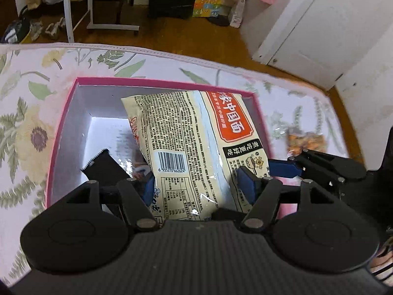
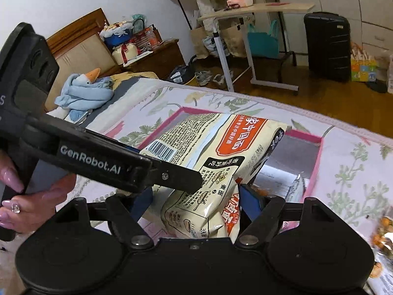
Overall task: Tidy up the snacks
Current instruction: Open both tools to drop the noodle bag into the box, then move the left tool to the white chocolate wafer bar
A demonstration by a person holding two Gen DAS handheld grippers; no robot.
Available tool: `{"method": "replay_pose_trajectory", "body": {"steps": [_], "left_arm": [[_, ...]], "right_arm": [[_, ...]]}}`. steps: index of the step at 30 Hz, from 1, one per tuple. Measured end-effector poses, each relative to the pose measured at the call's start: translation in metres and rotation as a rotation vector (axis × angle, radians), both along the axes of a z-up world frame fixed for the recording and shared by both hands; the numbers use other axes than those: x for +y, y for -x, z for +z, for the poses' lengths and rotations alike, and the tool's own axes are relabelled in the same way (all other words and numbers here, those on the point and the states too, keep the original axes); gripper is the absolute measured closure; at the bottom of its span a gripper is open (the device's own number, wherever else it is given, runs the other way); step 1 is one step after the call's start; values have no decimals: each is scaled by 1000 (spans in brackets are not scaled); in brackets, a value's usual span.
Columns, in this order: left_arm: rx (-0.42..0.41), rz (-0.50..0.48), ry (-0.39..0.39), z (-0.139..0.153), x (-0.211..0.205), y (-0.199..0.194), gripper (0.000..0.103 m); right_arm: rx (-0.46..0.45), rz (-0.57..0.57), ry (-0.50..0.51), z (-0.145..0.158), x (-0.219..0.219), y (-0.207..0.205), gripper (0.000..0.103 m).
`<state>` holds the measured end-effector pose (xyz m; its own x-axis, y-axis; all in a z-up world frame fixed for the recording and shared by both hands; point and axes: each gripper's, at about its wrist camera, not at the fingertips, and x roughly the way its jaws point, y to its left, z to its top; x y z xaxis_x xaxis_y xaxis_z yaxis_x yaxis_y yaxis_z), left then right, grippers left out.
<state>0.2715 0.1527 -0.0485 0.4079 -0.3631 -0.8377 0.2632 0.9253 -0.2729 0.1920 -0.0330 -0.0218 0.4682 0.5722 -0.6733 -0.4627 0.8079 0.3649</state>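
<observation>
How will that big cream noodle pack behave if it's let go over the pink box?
The noodle pack looks puffy and creased, so probably light and semi-floppy. Its glossy film may slip between pads. It lies tilted over the pink box rim, so likely slides in.

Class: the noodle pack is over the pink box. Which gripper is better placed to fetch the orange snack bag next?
Probably right: the orange snack bag lies right of the pink box, nearer the right gripper than the left gripper.
</observation>
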Motion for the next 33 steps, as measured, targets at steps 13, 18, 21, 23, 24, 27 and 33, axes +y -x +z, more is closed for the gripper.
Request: {"method": "replay_pose_trajectory", "body": {"steps": [13,18,21,23,24,27,33], "left_arm": [[-134,54,-145,-14,-3,30,33],[-175,46,-120,11,-6,53,33],[-170,19,-95,23,-13,65,33],[-168,-7,-80,30,-23,72,33],[-168,-25,-68,34,-29,76,33],[-161,-84,-23,45,-52,86,33],[-155,-211,49,46,-115,96,33]], "right_arm": [[-159,-94,192,10,-10,48,17],[-172,-186,151,25,-52,82,17],[-180,-244,156,28,-79,103,17],[-171,-287,170,30,-98,115,17],[-167,-307,181,32,-109,121,17],[-154,-347,200,36,-137,140,17],[-150,-395,209,29,-179,161,17]]}}
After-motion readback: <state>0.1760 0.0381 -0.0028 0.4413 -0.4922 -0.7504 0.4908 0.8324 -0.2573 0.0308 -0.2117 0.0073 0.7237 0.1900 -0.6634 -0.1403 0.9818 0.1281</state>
